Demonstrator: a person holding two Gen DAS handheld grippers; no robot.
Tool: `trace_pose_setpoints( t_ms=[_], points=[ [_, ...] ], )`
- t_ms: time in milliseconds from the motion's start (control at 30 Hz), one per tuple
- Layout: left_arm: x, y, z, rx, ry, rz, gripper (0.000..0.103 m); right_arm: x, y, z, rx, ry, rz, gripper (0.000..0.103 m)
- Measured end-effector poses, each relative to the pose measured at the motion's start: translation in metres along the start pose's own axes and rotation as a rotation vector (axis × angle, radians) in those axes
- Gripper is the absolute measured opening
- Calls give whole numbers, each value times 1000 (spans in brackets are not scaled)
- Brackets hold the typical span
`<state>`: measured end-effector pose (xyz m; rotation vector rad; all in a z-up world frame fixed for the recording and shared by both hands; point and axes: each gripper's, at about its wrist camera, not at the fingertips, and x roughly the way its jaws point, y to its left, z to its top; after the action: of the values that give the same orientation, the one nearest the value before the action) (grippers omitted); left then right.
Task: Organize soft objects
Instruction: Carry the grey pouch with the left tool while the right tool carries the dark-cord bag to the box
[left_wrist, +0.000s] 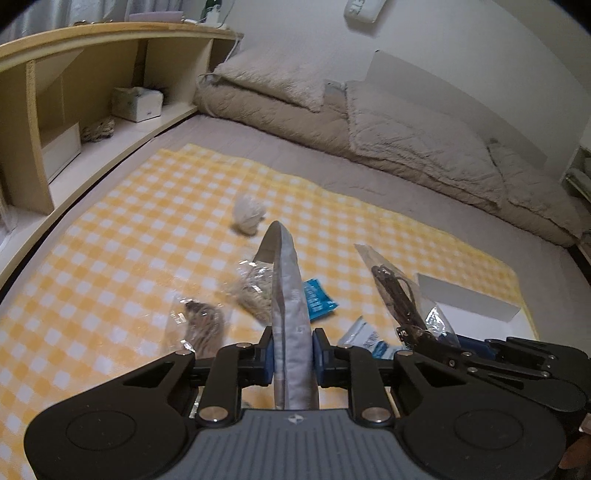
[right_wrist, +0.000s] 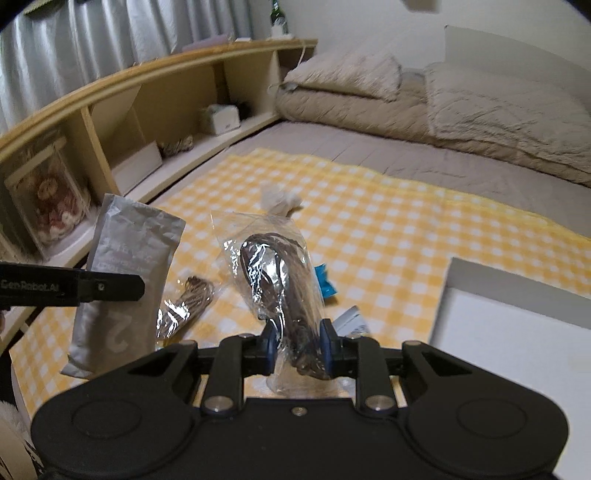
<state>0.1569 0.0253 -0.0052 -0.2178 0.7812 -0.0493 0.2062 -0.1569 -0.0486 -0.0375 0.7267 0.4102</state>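
Left gripper (left_wrist: 292, 356): clamped on grey foil pouch (left_wrist: 290, 317), held upright above checked cloth (left_wrist: 110, 240). Right gripper (right_wrist: 298, 347): clamped on clear bag of dark cord (right_wrist: 280, 280), crinkly and slippery. Keep your grip firm and carry both to white box (right_wrist: 517, 332), just right.

Dim, soft indoor light; fisheye-bent edges, dark corners, slight blur throughout.
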Motion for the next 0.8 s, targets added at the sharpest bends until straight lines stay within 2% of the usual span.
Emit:
trace_pose_setpoints(
  t_ms=[200, 533, 800],
  points=[
    [0, -24, 2, 27, -24, -37, 22, -25, -18, -5, 46, -45, -44, 24],
    [10, -72, 5, 61, -45, -142, 22, -61, -60, -15, 146, -87, -175, 24],
    [35, -114, 0, 85, -3, -226, 22, -75, -99, -28, 228, -65, -272, 24]
  ],
)
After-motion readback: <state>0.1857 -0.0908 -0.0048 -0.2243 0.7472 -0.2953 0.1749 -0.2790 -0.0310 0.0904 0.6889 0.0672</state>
